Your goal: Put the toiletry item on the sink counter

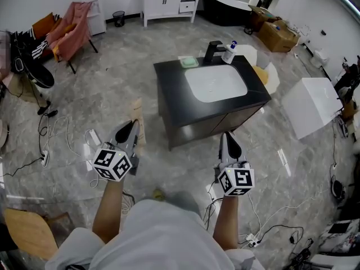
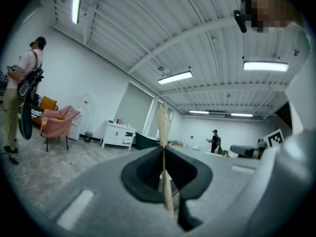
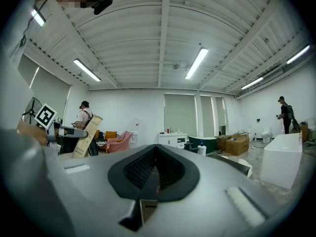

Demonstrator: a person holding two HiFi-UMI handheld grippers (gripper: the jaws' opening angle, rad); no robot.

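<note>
The left gripper is clenched on a flat tan cardboard toothbrush box. In the left gripper view the box shows edge-on as a thin tan strip, pinched between the black pads and rising upright past the tips. From the right gripper view the same box stands tilted at the left, with "TOOTH BRUSH" printed down its face. The right gripper is clenched too, its jaws together with nothing between them (its own view shows only the dark pads meeting).

Both grippers hang over the grey marbled floor, on the near side of the black sink tabletop and apart from it, so the box is not yet on it. The tabletop carries a white oval basin. Along its far edge stand a black faucet, a white bottle with a blue cap just right of the faucet, and a pale green soap dish to the left.
</note>
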